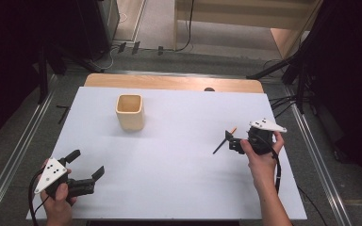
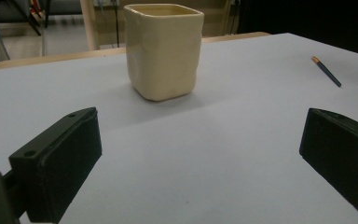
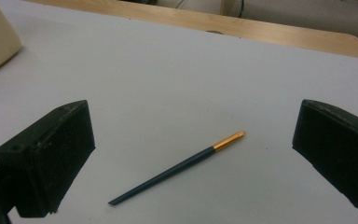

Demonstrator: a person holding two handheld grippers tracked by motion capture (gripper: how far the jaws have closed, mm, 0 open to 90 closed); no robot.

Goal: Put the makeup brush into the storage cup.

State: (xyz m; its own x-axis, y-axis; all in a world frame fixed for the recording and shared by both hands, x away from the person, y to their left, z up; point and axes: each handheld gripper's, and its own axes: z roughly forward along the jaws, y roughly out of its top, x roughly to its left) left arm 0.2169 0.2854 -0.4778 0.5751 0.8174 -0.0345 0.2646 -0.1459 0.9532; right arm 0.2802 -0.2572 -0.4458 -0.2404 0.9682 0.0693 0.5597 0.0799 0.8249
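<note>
A thin dark brush (image 3: 177, 168) with a gold ferrule lies flat on the white surface (image 1: 179, 155), right in front of the right gripper (image 1: 232, 142). Its long axis runs diagonally, gold end pointing away toward the far edge, dark end toward the person. In the right gripper view it sits between the two wide-open jaws, nearer the left one, touching neither. The gripper holds nothing. The right hand (image 1: 259, 157) holds it low, close over the surface, aimed left across it.

The right hand is by far the nearer to the brush. Probably the next move is to close on the shaft, which calls for jaws set across that diagonal.

A cream square cup (image 1: 130, 111) stands upright well to the left and farther back. The left gripper (image 1: 87, 165) rests near the front left corner, jaws wide apart and empty, pointing toward the cup.
</note>
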